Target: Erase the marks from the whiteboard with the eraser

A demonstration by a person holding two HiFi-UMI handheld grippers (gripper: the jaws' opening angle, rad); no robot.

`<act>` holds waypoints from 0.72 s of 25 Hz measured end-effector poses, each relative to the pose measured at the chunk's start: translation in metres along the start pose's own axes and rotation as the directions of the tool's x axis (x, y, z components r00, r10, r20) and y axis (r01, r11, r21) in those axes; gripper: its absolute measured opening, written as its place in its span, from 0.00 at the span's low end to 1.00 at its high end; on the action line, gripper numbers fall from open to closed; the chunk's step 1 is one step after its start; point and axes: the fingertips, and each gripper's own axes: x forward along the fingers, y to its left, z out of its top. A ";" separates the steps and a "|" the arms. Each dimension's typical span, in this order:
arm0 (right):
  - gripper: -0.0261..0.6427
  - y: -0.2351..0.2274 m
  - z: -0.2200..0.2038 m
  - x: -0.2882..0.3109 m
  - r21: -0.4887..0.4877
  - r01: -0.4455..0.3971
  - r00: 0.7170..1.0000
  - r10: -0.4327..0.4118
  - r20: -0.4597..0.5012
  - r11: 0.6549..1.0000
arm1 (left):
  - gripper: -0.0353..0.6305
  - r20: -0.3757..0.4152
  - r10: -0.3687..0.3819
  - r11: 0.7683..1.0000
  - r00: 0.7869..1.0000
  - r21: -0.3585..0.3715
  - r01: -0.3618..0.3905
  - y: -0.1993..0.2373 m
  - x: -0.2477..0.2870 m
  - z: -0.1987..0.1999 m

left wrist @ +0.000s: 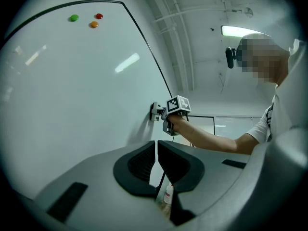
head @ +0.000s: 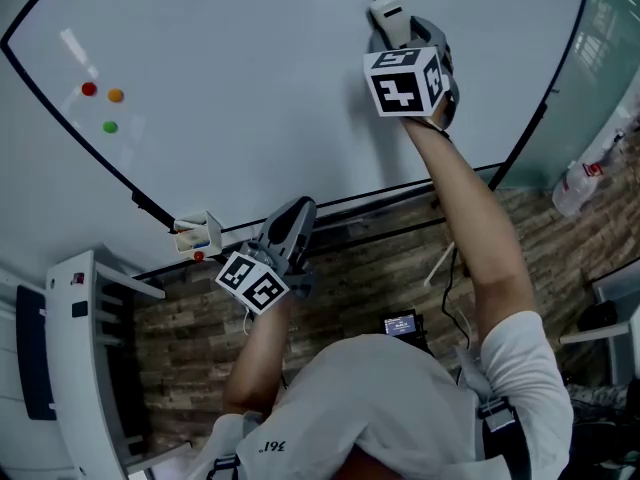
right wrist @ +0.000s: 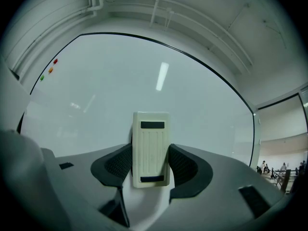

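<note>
The whiteboard (head: 250, 88) fills the upper part of the head view, and I see no pen marks on it. A cream eraser (head: 388, 13) is pressed flat against its upper middle, with my right gripper (head: 396, 30) shut on it. In the right gripper view the eraser (right wrist: 150, 148) stands upright between the two black pads (right wrist: 182, 165). My left gripper (head: 291, 224) hangs low by the board's bottom edge, shut with nothing in it (left wrist: 156, 159). From the left gripper view the eraser (left wrist: 155, 110) shows against the board, far off.
Red (head: 89, 89), orange (head: 115, 95) and green (head: 110, 126) magnets sit at the board's left end. A small holder (head: 197, 236) hangs on the bottom frame. A white chair (head: 90, 348) stands left, a plastic bottle (head: 578, 183) right, over wood flooring (head: 380, 268).
</note>
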 end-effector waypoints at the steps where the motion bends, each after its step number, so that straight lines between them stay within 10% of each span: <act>1: 0.42 -0.003 -0.002 -0.001 0.007 0.007 1.000 -0.007 -0.001 1.000 | 0.08 0.000 0.006 1.000 1.000 0.001 -0.006 0.002 -0.003 0.001; 18: 0.42 0.016 0.032 -0.005 -0.001 0.006 1.000 -0.006 0.027 1.000 | 0.08 0.016 0.060 0.998 0.998 -0.004 -0.060 0.021 -0.051 0.016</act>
